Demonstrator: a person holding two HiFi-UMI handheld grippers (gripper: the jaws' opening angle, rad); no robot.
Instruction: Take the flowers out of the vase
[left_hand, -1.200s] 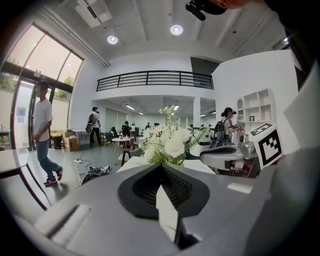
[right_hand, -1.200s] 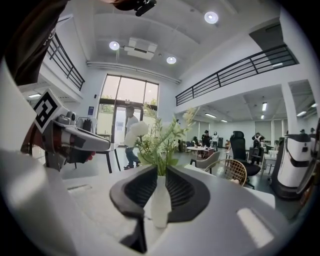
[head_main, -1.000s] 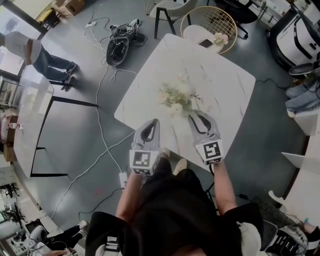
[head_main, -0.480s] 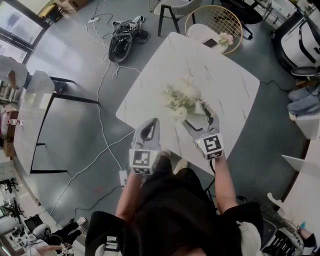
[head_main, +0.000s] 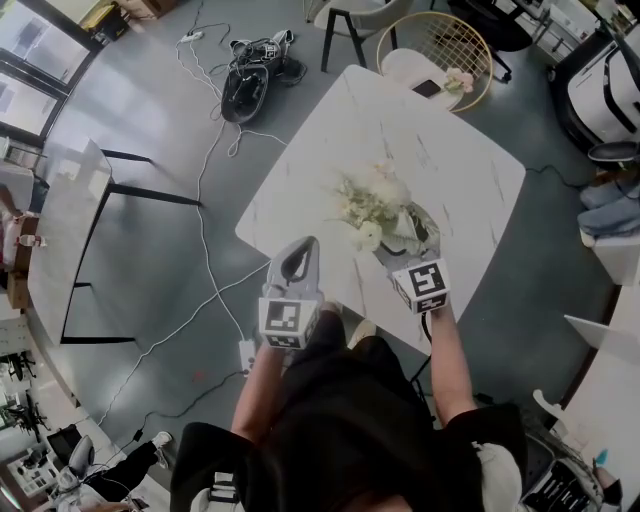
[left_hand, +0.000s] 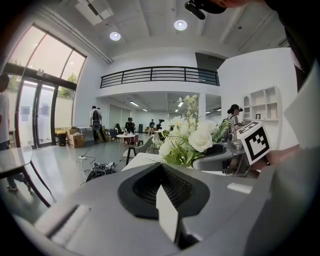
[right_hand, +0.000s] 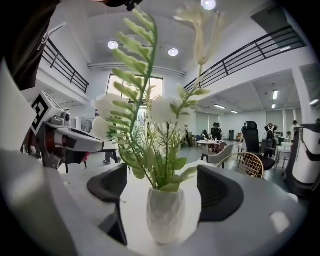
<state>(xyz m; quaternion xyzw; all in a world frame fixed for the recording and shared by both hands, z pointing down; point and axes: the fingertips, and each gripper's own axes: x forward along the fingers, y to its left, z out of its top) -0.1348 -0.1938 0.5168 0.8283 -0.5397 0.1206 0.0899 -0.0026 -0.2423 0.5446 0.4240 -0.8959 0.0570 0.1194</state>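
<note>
White blooms and green fern fronds, the flowers (right_hand: 150, 112) stand upright with their stems still gathered in the mouth of a small white faceted vase (right_hand: 165, 215). From the head view the bouquet (head_main: 372, 200) sits towards the near side of a white, faintly veined counter (head_main: 450, 140), and its foliage hides the vase from above.

The right gripper (right_hand: 164, 190) has come level with the vase. Its dark fingers (right_hand: 107, 186) have just been opening and now stand wide apart, one on either side of the vase, with a clear gap to each pad, so nothing is gripped.

The left gripper (head_main: 297, 252) hangs at the counter's near edge, left of the bouquet and apart from it, its fingers (left_hand: 167, 210) drawn together on nothing.

Beyond the counter, cables (head_main: 245, 70) trail across a grey floor (head_main: 150, 130).
</note>
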